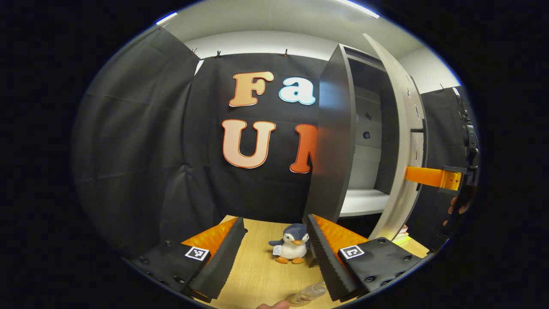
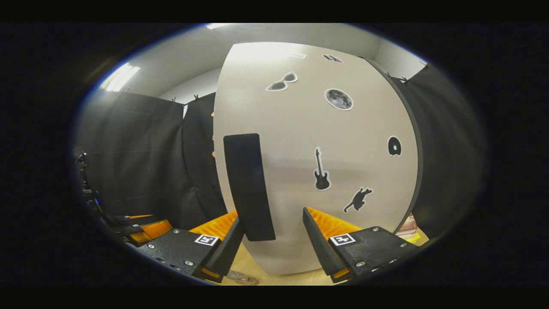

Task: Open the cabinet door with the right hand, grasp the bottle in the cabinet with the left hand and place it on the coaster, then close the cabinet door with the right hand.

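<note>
The left claw (image 1: 274, 253) hangs open over the pale wood tabletop (image 1: 257, 274), its black pads spread wide with nothing between them. At 12 o'clock beyond its fingertips a small stuffed penguin (image 1: 292, 246) stands on the tabletop. The clear bottle (image 1: 308, 294) lies or leans at the bottom edge of the left gripper view, at about 5 o'clock, just beside the inner face of the right-hand finger; whether it rests on a coaster cannot be told. At 2 o'clock stands the cabinet (image 1: 339, 141), its dark side panel toward the camera and its pale shelf (image 1: 362, 201) in sight inside, with the door (image 1: 401, 141) swung partly open. At 3 o'clock, beyond the door's edge, the other claw's orange finger (image 1: 429, 176) reaches toward the door, and fingertips of a hand (image 1: 456, 210) show below it. In the right gripper view, the right claw (image 2: 274, 240) is open, its fingers either side of the black handle (image 2: 248, 184) on the door's pale front (image 2: 343, 206), not pressing on it. Stickers dot the door: sunglasses (image 2: 282, 82), a moon (image 2: 339, 99), a guitar (image 2: 321, 170), a cat (image 2: 358, 199). At 8 o'clock in that view the left claw (image 2: 141, 227) shows, far off.
</note>
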